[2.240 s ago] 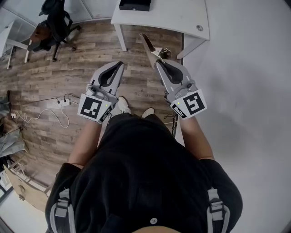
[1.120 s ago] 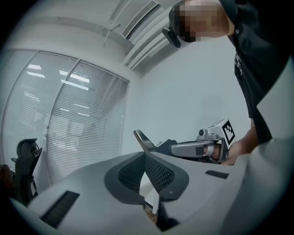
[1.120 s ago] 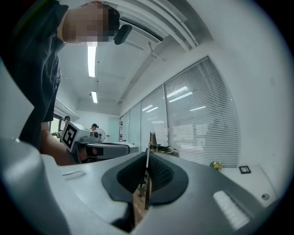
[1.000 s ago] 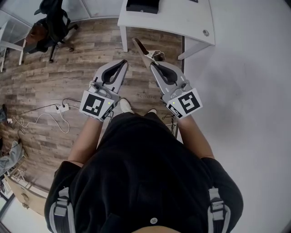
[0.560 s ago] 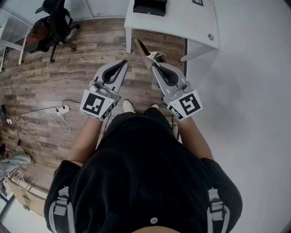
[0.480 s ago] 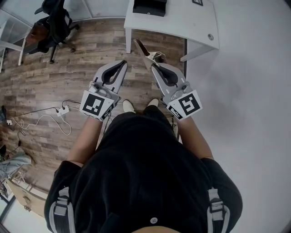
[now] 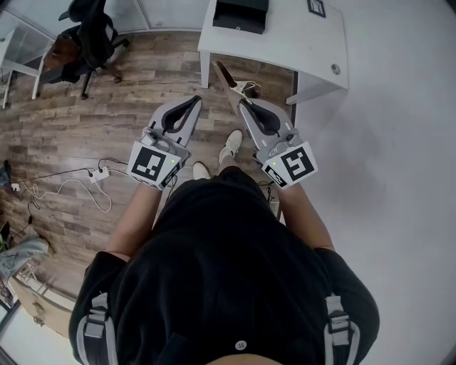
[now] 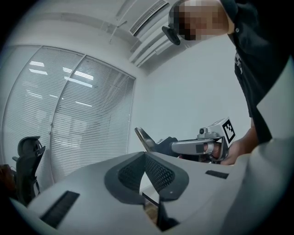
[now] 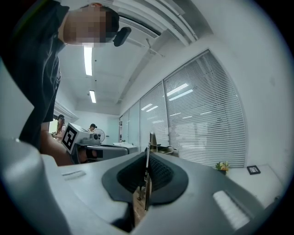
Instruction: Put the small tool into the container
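A small flat tool (image 7: 226,76) with a metal blade sticks out forward from my right gripper (image 7: 243,106), which is shut on it. In the right gripper view the blade (image 9: 147,161) shows edge-on between the pads. My left gripper (image 7: 193,103) is level with it to the left, shut and holding nothing. In the left gripper view its jaws (image 8: 145,156) meet at the tips, and the tool (image 8: 143,138) and right gripper show beyond them. A black open container (image 7: 241,15) stands on the white table (image 7: 299,39) ahead. Both grippers hang over the wooden floor, short of the table.
The table's legs (image 7: 204,69) stand just ahead of the grippers. An office chair (image 7: 87,32) is at the far left, and a power strip with cables (image 7: 98,173) lies on the floor to the left. A white wall (image 7: 399,142) runs along the right. One shoe (image 7: 229,146) is forward.
The table and black container have come lower in the view and nearer to the grippers. A shoe has stepped forward between the grippers. Both grippers keep their hold and spacing.
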Demonstrator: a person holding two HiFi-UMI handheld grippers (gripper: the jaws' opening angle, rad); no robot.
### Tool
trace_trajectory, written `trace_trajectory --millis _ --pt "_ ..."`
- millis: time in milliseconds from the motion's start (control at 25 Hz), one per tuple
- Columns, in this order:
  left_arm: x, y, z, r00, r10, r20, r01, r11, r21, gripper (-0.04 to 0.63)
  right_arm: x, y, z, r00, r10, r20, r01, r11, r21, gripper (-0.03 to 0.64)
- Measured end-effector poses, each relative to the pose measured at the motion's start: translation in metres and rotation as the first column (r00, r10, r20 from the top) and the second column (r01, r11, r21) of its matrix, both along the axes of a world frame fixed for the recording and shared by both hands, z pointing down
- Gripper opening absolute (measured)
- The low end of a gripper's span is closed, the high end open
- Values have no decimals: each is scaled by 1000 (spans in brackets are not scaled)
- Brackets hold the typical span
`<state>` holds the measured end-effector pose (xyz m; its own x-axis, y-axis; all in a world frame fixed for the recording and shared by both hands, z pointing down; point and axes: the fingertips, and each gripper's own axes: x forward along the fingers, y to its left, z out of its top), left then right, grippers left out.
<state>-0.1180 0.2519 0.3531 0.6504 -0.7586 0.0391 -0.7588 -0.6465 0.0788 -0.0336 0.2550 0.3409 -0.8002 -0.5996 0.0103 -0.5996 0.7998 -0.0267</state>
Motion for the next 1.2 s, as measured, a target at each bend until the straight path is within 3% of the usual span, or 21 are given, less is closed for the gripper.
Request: trace_trajectory --millis 1200 --pt "107 -207 -3 997 -57 53 58 998 -7 8 98 -213 6 996 -85 32 85 996 -2 20"
